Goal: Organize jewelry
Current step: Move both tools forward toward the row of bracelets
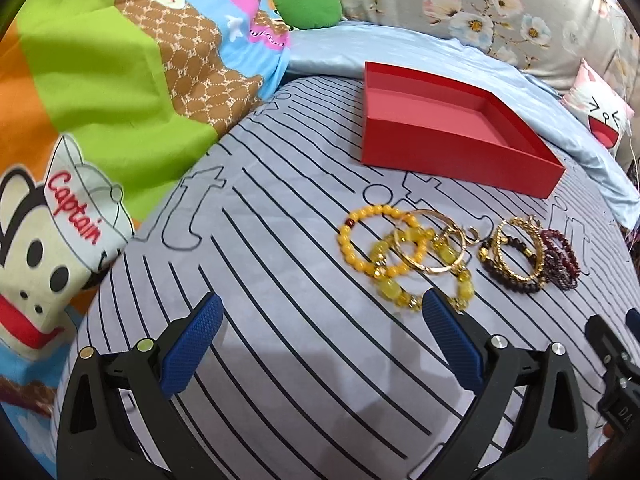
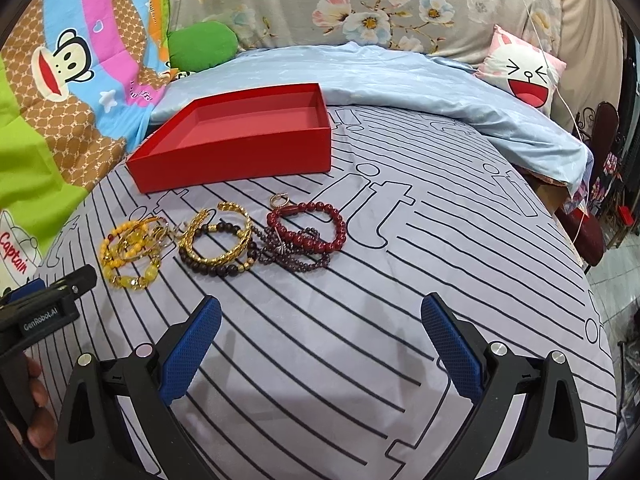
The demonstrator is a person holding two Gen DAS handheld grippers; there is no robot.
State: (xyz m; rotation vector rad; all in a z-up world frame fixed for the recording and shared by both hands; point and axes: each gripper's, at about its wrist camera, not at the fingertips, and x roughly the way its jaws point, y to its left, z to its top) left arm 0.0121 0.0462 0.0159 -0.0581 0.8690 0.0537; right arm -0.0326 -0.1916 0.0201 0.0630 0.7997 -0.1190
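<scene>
A: Is anything inside the red box (image 2: 240, 136) already?

B: It looks empty — the bracelets (image 2: 216, 240) all lie on the striped sheet (image 2: 360, 340), near side of it. Left gripper (image 1: 320, 344) and right gripper (image 2: 320, 344) hover with jaws apart, holding nothing — all is left to do

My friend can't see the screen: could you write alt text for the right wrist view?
An open gripper hangs over a striped bedsheet; a row of bead bracelets lies ahead, an empty red box behind them.
</scene>
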